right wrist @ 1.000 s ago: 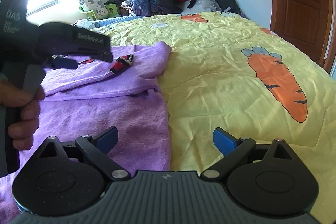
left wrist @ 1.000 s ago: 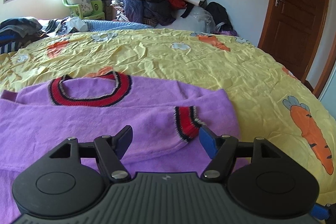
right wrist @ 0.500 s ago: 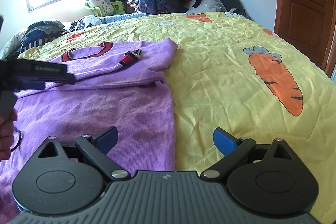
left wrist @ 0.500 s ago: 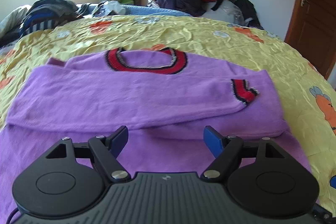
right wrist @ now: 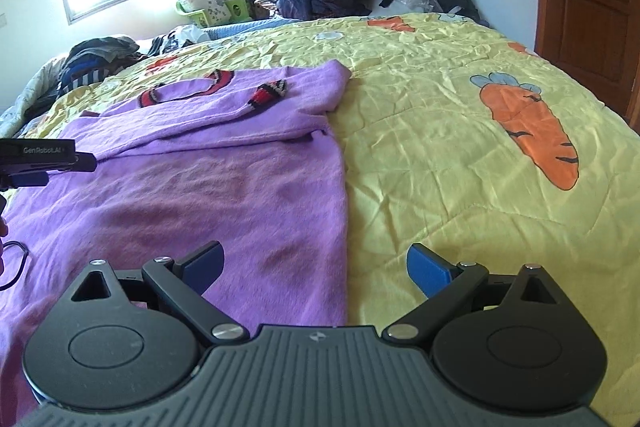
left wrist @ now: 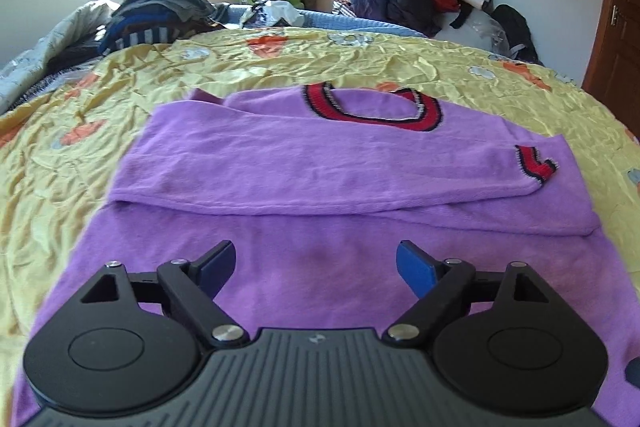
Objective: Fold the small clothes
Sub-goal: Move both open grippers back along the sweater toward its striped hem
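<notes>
Withdrawn from the folded sleeve cuff (left wrist: pixel 535 165), the left gripper (left wrist: pixel 316 263) is widened, empty, over the purple sweater (left wrist: pixel 304 187) body; the right gripper (right wrist: pixel 316 265), open, straddles its side edge; hem fold judged next.

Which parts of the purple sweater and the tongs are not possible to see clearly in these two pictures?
- Purple sweater bottom hem: left wrist view, hidden behind the body of the open left tongs.
- Its other sleeve: both views, only one red cuff shows.
- Sweater's left part: right wrist view, cut off by the picture edge.
- Left tongs in the right wrist view: only a tip shows.
- Right tongs: open, nothing between them.
</notes>
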